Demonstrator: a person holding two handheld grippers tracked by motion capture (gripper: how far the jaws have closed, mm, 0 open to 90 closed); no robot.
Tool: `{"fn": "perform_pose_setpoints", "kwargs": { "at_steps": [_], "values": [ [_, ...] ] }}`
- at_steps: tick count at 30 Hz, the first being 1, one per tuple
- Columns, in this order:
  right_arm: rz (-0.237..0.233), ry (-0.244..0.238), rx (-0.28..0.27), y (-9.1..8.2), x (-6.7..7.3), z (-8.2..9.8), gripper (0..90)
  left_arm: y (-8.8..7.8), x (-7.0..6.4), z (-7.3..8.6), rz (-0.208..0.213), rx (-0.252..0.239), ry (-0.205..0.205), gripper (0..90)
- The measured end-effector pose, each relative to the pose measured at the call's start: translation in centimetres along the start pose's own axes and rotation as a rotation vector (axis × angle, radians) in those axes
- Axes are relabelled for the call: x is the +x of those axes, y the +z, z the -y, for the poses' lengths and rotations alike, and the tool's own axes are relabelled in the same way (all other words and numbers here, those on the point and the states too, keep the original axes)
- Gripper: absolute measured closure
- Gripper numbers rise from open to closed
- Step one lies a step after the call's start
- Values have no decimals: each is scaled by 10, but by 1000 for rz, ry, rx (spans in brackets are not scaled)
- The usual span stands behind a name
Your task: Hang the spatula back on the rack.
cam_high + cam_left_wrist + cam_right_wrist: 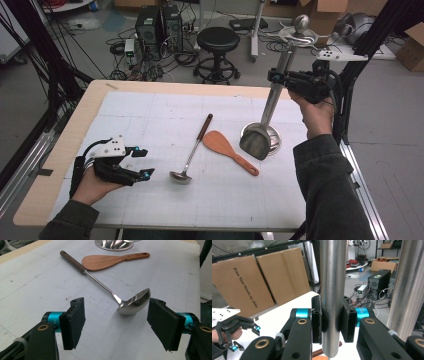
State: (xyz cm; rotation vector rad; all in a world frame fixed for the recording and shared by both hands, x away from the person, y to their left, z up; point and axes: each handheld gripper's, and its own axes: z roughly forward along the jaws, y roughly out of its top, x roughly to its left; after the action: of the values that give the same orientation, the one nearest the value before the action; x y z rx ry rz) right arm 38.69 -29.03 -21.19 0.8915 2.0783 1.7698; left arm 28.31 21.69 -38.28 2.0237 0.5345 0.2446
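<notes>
Right gripper (pixel 280 77): we see its jaws clenched on the steel handle of the spatula (pixel 270 107), both pads pressed flat against the tube in the right gripper view (pixel 331 325).
Spatula: it hangs nearly upright, tilted a little, with its ball-shaped end at the top and its broad blade (pixel 255 141) at the bottom.
Blade position: in the high view the blade sits over the near rim of the metal bowl (pixel 274 137); we cannot tell whether it touches the bowl (the angle hides the gap).
Metal bowl: it stands on the right part of the worktop (pixel 150 115), and its fluted wall peeks in at the top edge of the left gripper view (pixel 113 245).
Left gripper (pixel 142 162): we find it low over the near left part of the worktop, jaws released and holding nothing, the two black pads standing well apart in its own view (pixel 116 326).
Ladle (pixel 192 150): it lies on the worktop between the left gripper and the wooden paddle, dark handle pointing away from us, steel cup (pixel 136 302) nearest the left gripper's jaws but apart from them.
Wooden paddle (pixel 230 150): it lies flat just beside the ladle, its rounded head close to the ladle's shaft and its handle angled toward the near right (it rests just in front of the bowl).
Hands: a sleeved forearm (pixel 327 185) rises on the right to the raised gripper.
</notes>
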Motion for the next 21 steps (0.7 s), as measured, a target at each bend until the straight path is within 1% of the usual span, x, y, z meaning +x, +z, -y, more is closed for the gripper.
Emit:
{"fn": "perform_pose_setpoints", "kwargs": {
  "at_steps": [13, 20, 21],
  "values": [
    [27, -20, -12, 1, 0, 5, 740, -1, 0, 0, 2, -5, -3, 311],
    [42, -21, -21, 0, 0, 7, 731, 0, 0, 0, 2, -9, -7, 311],
    [42, -21, -23, 0, 0, 7, 730, -1, 0, 0, 3, -5, -2, 311]
  ]
}}
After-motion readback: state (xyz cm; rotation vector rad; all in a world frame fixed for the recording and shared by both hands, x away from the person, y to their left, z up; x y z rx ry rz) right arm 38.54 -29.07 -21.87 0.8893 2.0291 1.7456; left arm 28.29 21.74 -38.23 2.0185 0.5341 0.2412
